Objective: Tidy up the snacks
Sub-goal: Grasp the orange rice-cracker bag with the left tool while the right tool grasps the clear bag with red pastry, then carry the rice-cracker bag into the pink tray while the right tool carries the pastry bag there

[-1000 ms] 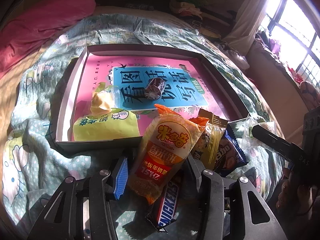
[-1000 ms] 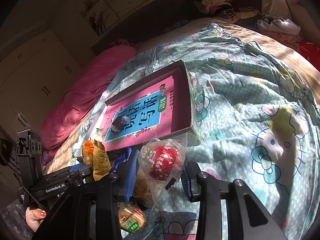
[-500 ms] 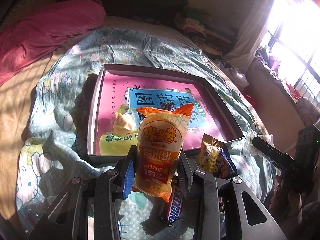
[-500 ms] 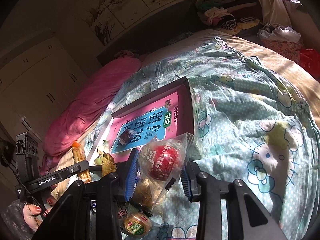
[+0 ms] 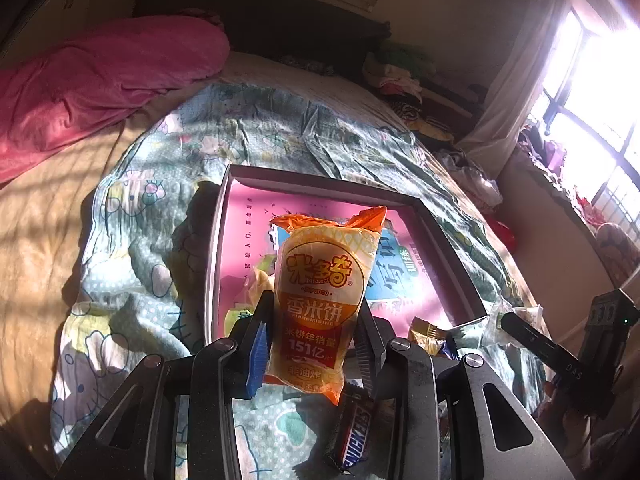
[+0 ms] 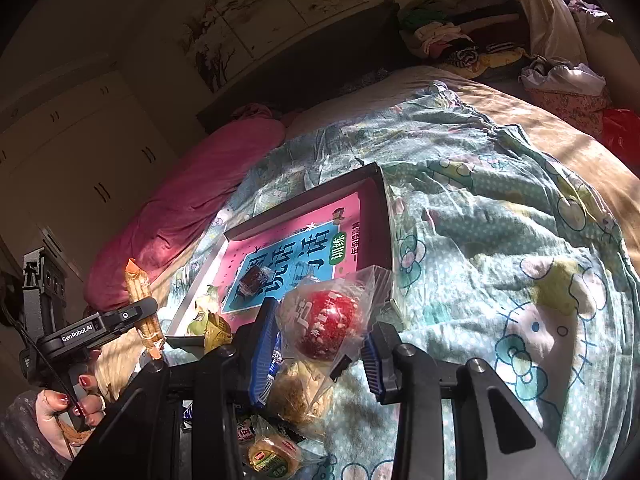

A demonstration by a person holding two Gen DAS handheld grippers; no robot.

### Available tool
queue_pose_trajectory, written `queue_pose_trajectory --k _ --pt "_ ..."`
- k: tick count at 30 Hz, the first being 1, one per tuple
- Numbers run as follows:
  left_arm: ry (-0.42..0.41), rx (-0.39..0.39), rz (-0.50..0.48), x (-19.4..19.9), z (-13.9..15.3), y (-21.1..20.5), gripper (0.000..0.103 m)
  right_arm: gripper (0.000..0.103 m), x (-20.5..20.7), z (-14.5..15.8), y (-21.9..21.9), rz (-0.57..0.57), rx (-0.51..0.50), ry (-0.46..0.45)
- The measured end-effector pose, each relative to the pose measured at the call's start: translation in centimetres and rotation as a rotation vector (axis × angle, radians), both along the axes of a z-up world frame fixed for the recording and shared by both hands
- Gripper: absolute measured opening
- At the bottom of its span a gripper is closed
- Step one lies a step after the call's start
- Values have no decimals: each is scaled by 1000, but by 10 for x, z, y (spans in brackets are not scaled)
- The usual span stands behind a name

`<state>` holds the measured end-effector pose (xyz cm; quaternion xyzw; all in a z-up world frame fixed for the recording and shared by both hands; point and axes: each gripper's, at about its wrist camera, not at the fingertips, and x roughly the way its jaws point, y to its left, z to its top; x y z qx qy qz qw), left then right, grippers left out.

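Left wrist view: your left gripper has its jaws clenched on the orange rice cracker pack, lifted clear of the bed quilt and standing upright in front of the grey tray. Right wrist view: your right gripper is grasping a clear bag with a red ball snack, held low just at the tray's near corner. Risks as I judge them: both packs are slick film pinched at the lower half, so either could slide or swing out if you tilt fast. The two grippers sit close on the same tray edge; bringing both in at once could clash them or knock the tray wall. The tray rests on soft bedding, so a hard drop may tip it. The Snickers bar and the loose packets beside it lie right under the left gripper and could get swept. Inside the tray already: a dark wrapped sweet on the blue label and a yellow-green packet near the front wall. Readable text: pack reads "米多奇", "香米饼", "151亿", "非油炸"; bar reads "SNICKERS"; tray liner has "训练" in a green oval; the left gripper's body, seen from the right wrist, reads "GenRobot.AI". Red ball print is too distorted to read.
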<state>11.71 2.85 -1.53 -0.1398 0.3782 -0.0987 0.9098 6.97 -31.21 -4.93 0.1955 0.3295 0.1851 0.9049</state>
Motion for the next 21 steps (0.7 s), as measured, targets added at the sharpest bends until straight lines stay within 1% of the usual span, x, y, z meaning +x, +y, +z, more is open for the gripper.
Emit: queue_pose_trajectory --k 4,8,21 --pt "-10 -3 10 7 3 -1 38 39 1 1 2 7 -5 -10" --pt "-3 -16 16 15 3 -3 38 39 1 2 4 23 -1 -16" --pt "8 13 6 40 -5 -28 38 39 10 3 7 37 9 -29"
